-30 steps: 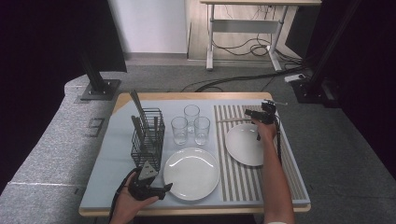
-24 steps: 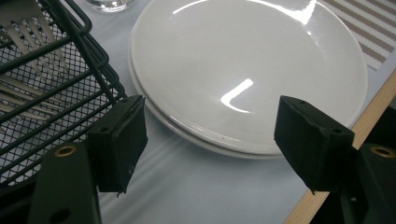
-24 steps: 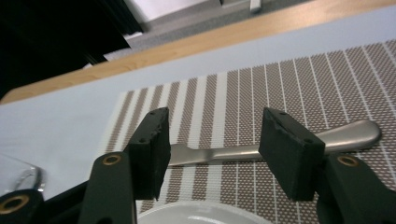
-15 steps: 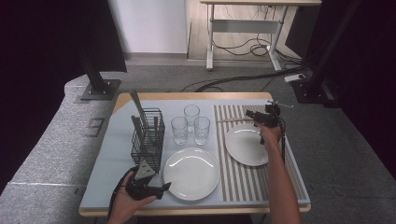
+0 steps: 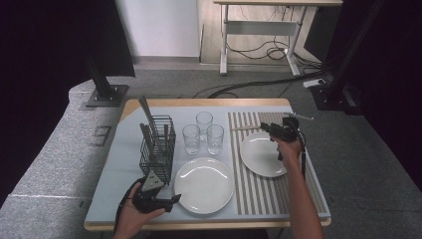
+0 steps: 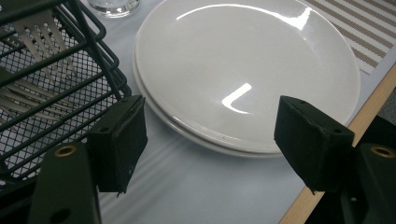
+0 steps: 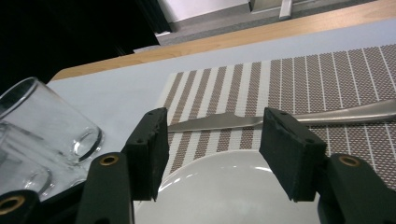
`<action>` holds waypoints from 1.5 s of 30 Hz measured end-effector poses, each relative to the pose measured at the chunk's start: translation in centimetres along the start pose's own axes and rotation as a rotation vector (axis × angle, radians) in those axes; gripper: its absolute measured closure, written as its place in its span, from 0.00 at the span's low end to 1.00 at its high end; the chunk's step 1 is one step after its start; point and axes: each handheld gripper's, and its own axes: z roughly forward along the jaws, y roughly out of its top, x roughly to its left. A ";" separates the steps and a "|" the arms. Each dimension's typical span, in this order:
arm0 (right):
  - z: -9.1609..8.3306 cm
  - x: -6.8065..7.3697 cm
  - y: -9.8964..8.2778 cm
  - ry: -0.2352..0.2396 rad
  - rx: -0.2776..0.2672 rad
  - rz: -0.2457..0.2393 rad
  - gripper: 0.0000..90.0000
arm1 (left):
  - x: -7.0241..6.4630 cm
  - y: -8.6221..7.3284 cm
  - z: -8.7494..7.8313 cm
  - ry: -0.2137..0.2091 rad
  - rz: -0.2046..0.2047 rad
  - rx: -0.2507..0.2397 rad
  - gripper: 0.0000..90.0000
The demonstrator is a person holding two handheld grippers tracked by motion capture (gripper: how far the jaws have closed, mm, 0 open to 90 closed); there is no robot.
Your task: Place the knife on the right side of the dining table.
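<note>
High view: right gripper [image 5: 272,130] hovers beyond the small plate [image 5: 261,155], jaws apart, empty. Right gripper view: knife [image 7: 289,118] flat on the placemat [image 7: 327,79]; risk of skidding. Left gripper view: left gripper [image 6: 210,140] jaws apart by the large plate [image 6: 247,79].

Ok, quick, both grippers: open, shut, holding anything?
Left gripper: open, empty, by the white round plate.
Right gripper: open, empty, above the silver table knife.

L claw [image 5: 174,199] open, low | R claw [image 5: 265,127] open, raised
</note>
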 end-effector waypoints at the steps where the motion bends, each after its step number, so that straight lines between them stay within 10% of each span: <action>1: -0.2 0.1 0.1 0.006 -0.001 -0.003 0.47 | 0.0 0.0 0.0 0.001 -0.001 0.001 0.29; 45: -5.3 4.3 -4.5 0.158 -0.091 -0.153 0.45 | -1.0 0.0 -0.2 0.012 0.014 0.006 0.29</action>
